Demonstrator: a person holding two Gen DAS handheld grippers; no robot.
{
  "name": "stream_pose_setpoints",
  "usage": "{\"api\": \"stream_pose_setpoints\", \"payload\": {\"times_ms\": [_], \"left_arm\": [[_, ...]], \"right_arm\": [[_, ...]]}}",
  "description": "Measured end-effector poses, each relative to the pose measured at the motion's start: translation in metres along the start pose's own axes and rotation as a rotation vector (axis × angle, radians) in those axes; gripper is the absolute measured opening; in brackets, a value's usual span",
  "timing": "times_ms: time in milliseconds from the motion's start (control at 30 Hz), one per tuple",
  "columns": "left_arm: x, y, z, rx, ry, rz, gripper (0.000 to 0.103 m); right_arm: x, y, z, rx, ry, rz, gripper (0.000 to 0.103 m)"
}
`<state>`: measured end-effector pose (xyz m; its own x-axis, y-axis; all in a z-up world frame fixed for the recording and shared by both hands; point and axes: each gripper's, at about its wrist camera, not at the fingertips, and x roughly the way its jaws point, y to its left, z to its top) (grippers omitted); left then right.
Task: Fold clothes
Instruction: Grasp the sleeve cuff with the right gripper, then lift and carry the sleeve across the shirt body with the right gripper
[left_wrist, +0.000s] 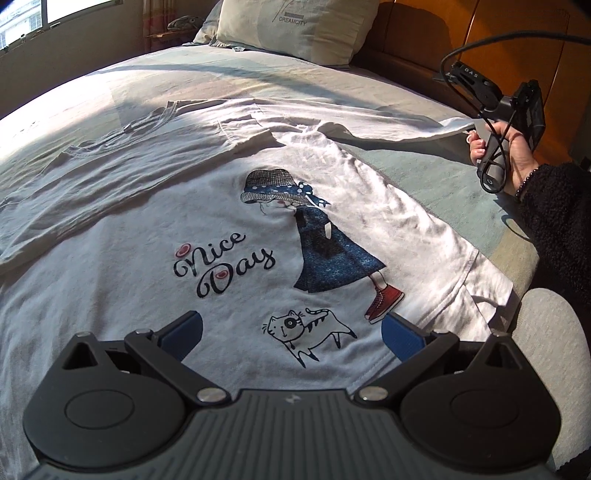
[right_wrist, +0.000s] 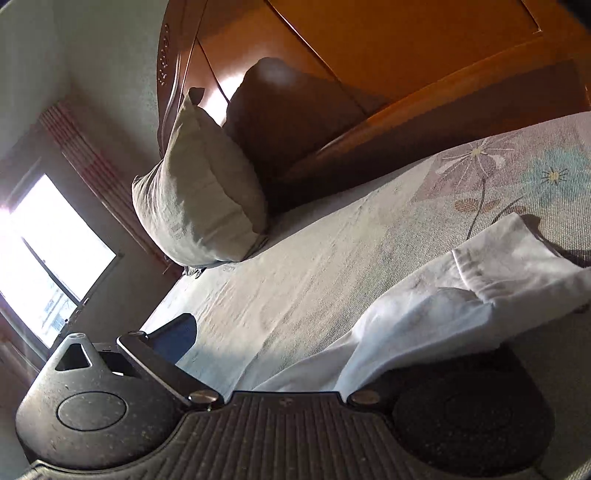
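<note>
One white T-shirt (left_wrist: 221, 236) lies flat across a bed (left_wrist: 424, 173), printed side up. Its print shows a girl in a hat and blue dress, a small cat, and the words "Nice Day". The shirt's far left part is folded over onto itself, with the neckline showing near the top. Its right sleeve (left_wrist: 406, 129) is drawn out sideways toward the bed's right edge.

The left gripper (left_wrist: 291, 332) hovers low over the shirt's hem, its blue-padded jaws spread wide with nothing between them. The right gripper (left_wrist: 476, 127), held in a hand (left_wrist: 513, 155) with a dark fuzzy cuff and a beaded bracelet, meets the tip of the sleeve. In the right wrist view, the white sleeve cloth (right_wrist: 461, 295) drapes over one finger and hides it; the other blue finger stands off to the side, so whether the jaws grip the cloth cannot be told.

The bedcover is pale grey-green with a flower pattern. A light pillow (left_wrist: 295, 26) printed "DREAMCITY" leans against an orange-brown wooden headboard (right_wrist: 369, 55). Sun falls across the bed from a bright window (right_wrist: 55, 236) with striped curtains beside it.
</note>
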<state>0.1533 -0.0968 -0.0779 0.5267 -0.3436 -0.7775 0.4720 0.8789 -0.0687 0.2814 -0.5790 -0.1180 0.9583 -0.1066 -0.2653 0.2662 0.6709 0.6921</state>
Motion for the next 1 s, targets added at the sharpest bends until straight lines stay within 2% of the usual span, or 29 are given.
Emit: {"api": "stream_pose_setpoints", "payload": {"times_ms": [167,400,500,667,833,1000], "left_arm": [[-0.005,0.000,-0.001,0.002,-0.011,-0.010,0.102],[-0.014,-0.004,-0.006,0.101,0.039,-0.008,0.102],[-0.023,-0.003,-0.007,0.152,0.028,-0.002,0.102],[-0.040,0.016,-0.007,0.169,0.009,-0.018,0.102],[-0.055,0.042,-0.006,0.200,-0.004,0.058,0.102],[-0.071,0.068,-0.008,0.179,-0.026,0.072,0.102]], "right_arm": [[-0.013,0.018,0.010,-0.015,0.003,0.132,0.103],[-0.016,0.065,0.005,-0.084,0.078,0.171,0.103],[-0.015,0.093,-0.002,-0.147,0.114,0.191,0.103],[-0.012,0.136,-0.011,-0.221,0.150,0.223,0.103],[-0.010,0.174,-0.022,-0.269,0.176,0.243,0.103],[-0.006,0.209,-0.032,-0.302,0.192,0.258,0.103]]}}
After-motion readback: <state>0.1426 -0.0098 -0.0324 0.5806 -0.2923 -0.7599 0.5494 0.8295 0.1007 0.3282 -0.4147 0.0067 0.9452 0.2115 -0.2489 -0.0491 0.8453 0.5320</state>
